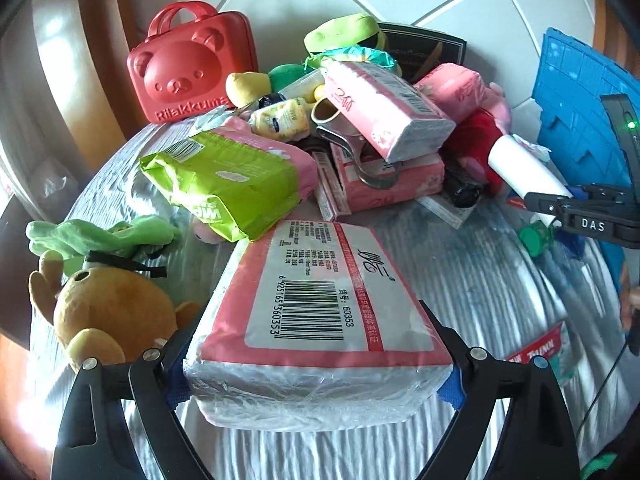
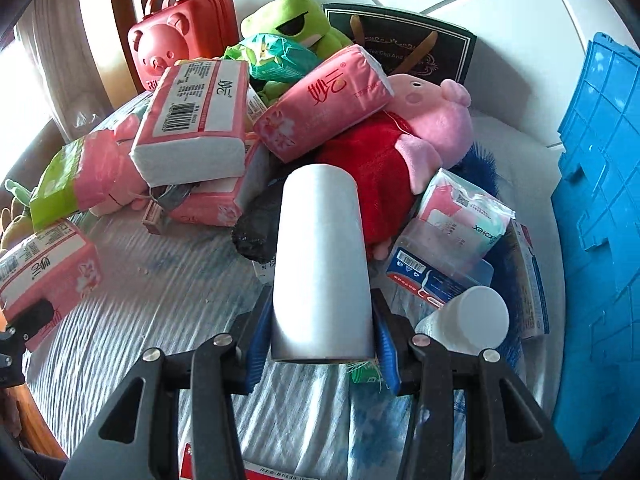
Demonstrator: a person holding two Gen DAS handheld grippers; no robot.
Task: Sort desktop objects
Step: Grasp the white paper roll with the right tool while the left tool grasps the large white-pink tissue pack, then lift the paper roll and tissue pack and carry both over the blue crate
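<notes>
Our left claw (image 1: 320,364) pinches a pink plastic-wrapped tissue pack (image 1: 316,320) by its sides. Our right claw (image 2: 322,344) clamps a white cylindrical roll (image 2: 320,256), both above the striped counter (image 2: 160,300).

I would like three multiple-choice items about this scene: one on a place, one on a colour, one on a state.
1. Where does the bear-face case stand?
A. at the far left of the pile
B. inside the blue crate
C. under the pig plush

2. What colour is the frog plush?
A. blue
B. green
C. red

3. What does the right gripper hold?
A. nothing
B. a tissue pack
C. a white roll

Answers:
1 A: the bear-face case stands behind the pile, far left.
2 B: the frog plush is green.
3 C: the right gripper is shut on the white roll.
</notes>
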